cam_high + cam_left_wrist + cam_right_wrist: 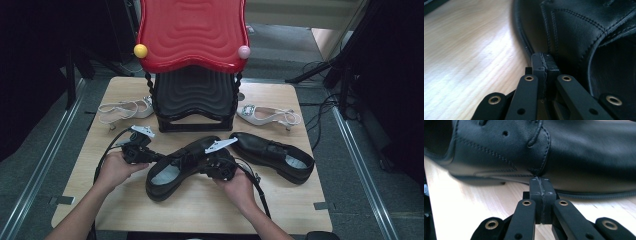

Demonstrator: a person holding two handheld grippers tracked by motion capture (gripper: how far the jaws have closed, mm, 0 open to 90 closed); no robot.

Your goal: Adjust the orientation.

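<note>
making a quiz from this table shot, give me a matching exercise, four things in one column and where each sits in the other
Things:
1. black leather shoe with pale insole, nearer one
2. second black leather shoe
3. white strappy heeled sandal
4. red ribbed plastic stool seat

Places:
A. far left of the wooden table
B. between the two grippers
C. raised at the table's far edge
D. right of the right gripper

Pairs: 1-B, 2-D, 3-A, 4-C

on the table [200,210], one black shoe [175,170] lay between the left gripper [150,156] and right gripper [212,167], a second black shoe [275,155] to its right. behind stood a stool [192,100], a sandal [125,110] left of it, another sandal [267,116] right.
</note>
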